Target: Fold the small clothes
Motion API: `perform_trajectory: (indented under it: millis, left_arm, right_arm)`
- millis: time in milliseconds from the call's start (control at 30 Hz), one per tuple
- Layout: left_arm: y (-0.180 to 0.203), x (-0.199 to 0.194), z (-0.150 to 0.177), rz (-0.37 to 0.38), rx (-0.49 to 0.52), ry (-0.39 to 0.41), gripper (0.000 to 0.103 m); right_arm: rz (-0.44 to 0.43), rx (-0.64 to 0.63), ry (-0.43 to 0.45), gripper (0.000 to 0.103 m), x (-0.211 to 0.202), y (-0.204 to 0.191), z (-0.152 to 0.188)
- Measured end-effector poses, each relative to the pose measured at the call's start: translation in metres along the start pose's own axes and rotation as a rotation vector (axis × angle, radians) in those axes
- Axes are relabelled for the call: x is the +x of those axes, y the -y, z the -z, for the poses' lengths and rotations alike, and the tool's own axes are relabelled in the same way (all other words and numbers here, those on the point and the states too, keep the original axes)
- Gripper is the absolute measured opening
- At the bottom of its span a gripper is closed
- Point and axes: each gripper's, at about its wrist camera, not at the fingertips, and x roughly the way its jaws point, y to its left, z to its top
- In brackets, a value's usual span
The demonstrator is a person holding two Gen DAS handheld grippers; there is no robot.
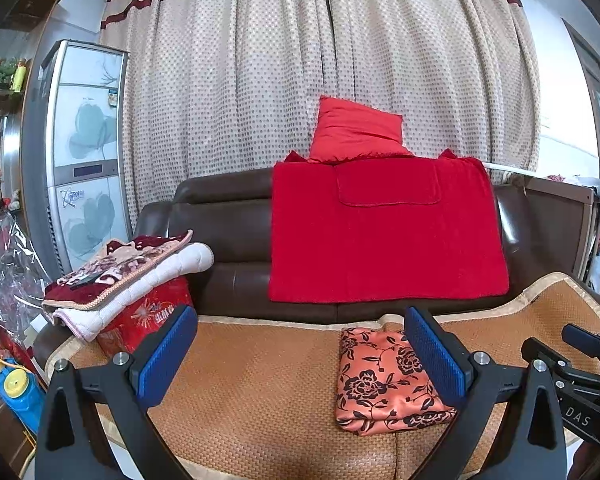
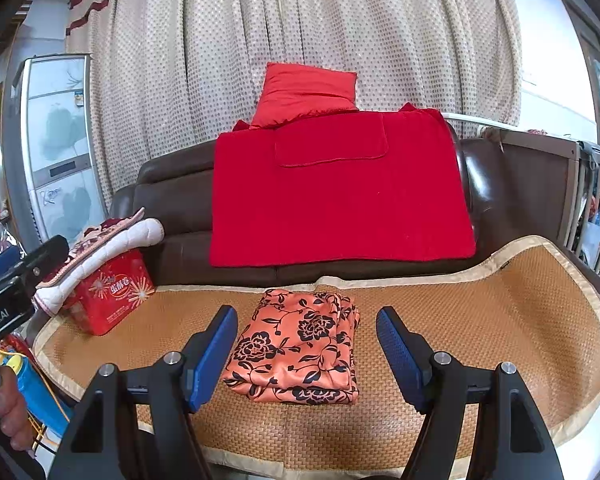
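Far off to the left of both tools stands a tall cabinet (image 1: 86, 152) with pale flower panels. Nearer, to the left of the left tool (image 1: 300, 356), a red box (image 1: 148, 316) sits at the left end of the woven mat (image 1: 252, 400), with a folded quilt stack (image 1: 128, 276) lying on top of it.

The left tool hovers over the mat with its blue pads (image 1: 168, 356) spread wide and nothing between them. The folded orange floral garment (image 1: 384, 380) lies flat on the mat, ahead and to the right of this tool's centre; the right-hand pad covers part of the garment's right edge in this view, and whether it touches the cloth cannot be told.

The right tool (image 2: 306, 354) also stands wide, holding nothing. The same garment (image 2: 296, 348) lies on the mat ahead of it, centred in the gap between its pads (image 2: 214, 354) and apart from both. A hand (image 2: 10, 408) shows at the lower left of the right wrist view.

Beyond both tools, the brown leather sofa back (image 1: 220, 240) rises behind the mat, with a red blanket (image 1: 384, 236) draped over it and a red pillow (image 1: 354, 132) leaning on top against the dotted curtain (image 1: 300, 60). Far right of the tools, a wooden slatted rail (image 2: 588, 200) stands past the sofa's end.
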Motion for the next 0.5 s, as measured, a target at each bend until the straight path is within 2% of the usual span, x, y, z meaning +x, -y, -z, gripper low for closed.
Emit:
perform_trajectory:
  millis: [500]
  left_arm:
    - [0.0025,0.0018,0.0046,0.010,0.010,-0.017,0.103]
  right_arm:
    - [-0.010,0.013,-0.007,0.075,0.0011,0.0039,0.0022]
